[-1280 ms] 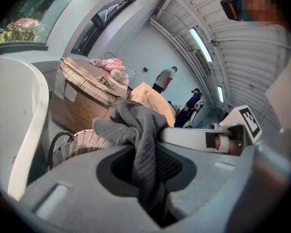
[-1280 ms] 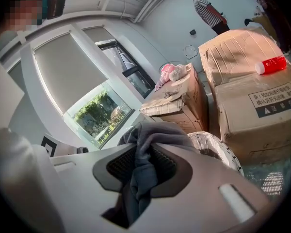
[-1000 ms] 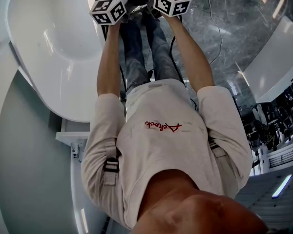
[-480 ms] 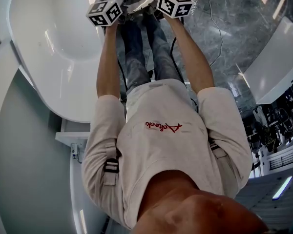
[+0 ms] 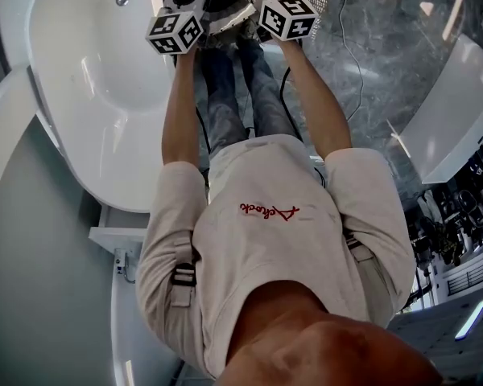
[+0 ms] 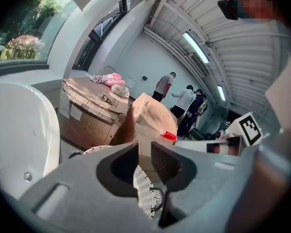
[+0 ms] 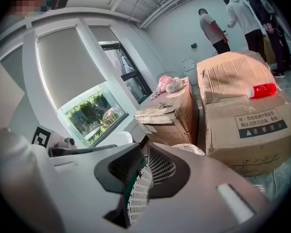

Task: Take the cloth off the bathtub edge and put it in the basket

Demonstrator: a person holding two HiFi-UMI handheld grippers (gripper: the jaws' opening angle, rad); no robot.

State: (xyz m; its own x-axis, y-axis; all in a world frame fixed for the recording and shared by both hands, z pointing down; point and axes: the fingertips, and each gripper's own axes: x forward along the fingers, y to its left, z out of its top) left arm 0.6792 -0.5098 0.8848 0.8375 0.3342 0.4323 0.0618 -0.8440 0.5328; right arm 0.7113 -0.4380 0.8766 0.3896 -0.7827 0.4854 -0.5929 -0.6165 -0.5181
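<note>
Finds left claw (image 6: 144,149) and right claw (image 7: 144,147), jaws just closing, both clenched on white mesh cloth (image 7: 138,194); cannot read carton label (image 7: 261,122) print.

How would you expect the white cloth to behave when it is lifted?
Probably floppy: the cloth curves and folds where the right claw, whose jaws have just closed, pinches it. Likely light, since it looks thin with an open grid pattern.

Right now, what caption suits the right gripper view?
Right gripper, jaws just closed on a white mesh cloth; cardboard boxes and basket beyond.
</note>
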